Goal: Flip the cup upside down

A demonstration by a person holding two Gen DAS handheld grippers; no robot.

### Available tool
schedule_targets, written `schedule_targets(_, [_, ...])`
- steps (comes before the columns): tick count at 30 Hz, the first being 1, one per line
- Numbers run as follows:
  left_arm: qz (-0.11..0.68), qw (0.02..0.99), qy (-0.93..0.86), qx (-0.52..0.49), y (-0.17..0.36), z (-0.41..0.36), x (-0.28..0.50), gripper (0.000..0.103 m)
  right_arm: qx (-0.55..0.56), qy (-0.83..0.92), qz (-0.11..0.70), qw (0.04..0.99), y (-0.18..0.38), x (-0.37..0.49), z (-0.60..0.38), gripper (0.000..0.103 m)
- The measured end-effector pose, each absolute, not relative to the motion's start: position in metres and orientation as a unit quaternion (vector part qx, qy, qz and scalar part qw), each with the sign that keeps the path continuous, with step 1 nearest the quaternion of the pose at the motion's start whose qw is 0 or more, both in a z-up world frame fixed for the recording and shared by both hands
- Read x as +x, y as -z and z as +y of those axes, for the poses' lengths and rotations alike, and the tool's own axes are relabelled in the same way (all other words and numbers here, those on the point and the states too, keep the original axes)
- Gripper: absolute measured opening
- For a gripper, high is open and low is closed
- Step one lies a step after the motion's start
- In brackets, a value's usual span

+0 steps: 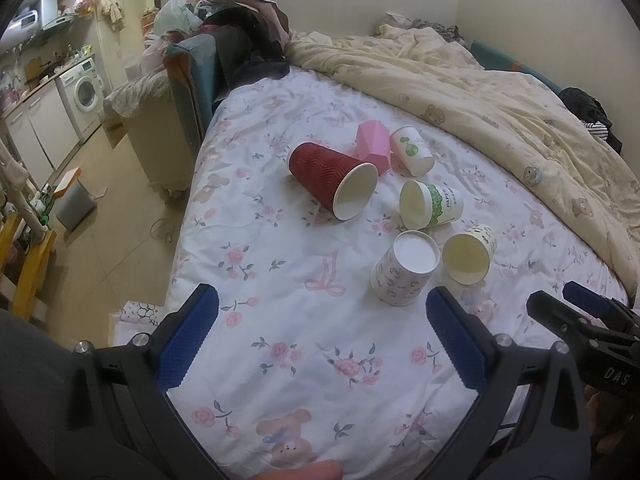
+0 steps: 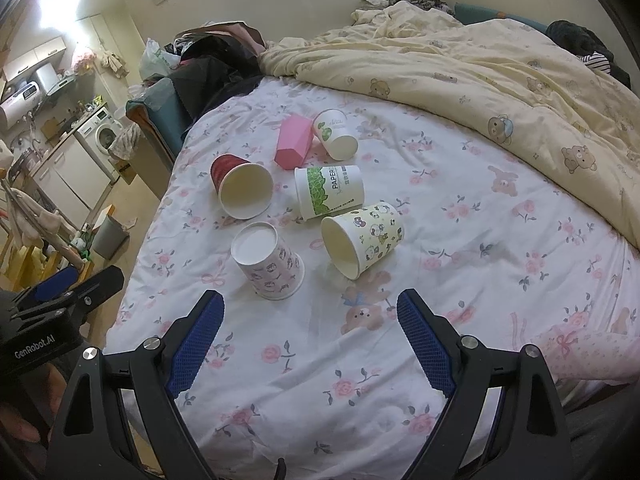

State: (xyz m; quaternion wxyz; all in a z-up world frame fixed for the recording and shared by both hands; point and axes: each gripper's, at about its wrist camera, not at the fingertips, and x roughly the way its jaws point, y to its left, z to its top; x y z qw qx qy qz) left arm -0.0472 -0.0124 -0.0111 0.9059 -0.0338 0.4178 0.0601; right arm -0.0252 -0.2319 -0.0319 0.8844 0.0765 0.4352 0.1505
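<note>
Nearest in each wrist view is that camera's own claw: the left gripper (image 1: 322, 336) hangs over the flowered bedsheet (image 1: 280, 312) with its blue-padded fingers spread wide and nothing between them, and the right gripper (image 2: 310, 334) sits beside it in the same state, jaws wide apart and empty, neither touching the bed or any cup. Just beyond the fingertips stands the one cup already turned over, the white cup with small cartoon prints (image 2: 268, 262), rim down on the sheet and its flat base facing up. To its right and very close lies the yellow cartoon cup (image 2: 362, 240), on its side with its mouth toward the grippers. A little farther lies the green-leaf paper cup (image 2: 328, 192), also on its side, with its mouth pointing left in the right wrist view. Left of that one is the red ribbed cup (image 1: 332, 178), the largest, on its side with its white inside showing. Behind these, the pink faceted cup (image 2: 293, 143) lies tipped over, and just right of it is the small white cup with green print (image 2: 334, 134), on its side as well. At the far side of the bed a cream bear-print quilt (image 2: 460, 68) is heaped up.
</note>
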Motion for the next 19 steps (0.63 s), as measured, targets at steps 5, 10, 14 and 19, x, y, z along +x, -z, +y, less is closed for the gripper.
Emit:
schedule_targets(5, [0.419, 0.905, -0.06, -0.036, 0.0112, -0.0116, -0.047, 0.102, 0.077, -0.151, 0.436, 0.884, 0.032, -0.0252, -0.2318, 0.091])
schedule_targets(10, [0.422, 0.904, -0.059, -0.04, 0.0121, -0.0118, -0.047, 0.102, 0.075, -0.152, 0.437, 0.883, 0.0336, -0.0265, -0.2291, 0.091])
schedule_targets(14, [0.423, 0.903, -0.06, -0.04, 0.0131, -0.0114, -0.0468, 0.102, 0.074, -0.152, 0.44, 0.882, 0.0345, -0.0266, -0.2267, 0.091])
schedule_targets(19, [0.427, 0.901, -0.07, -0.039, 0.0169, -0.0115, -0.0479, 0.102, 0.075, -0.152, 0.445, 0.88, 0.0357, -0.025, -0.2245, 0.091])
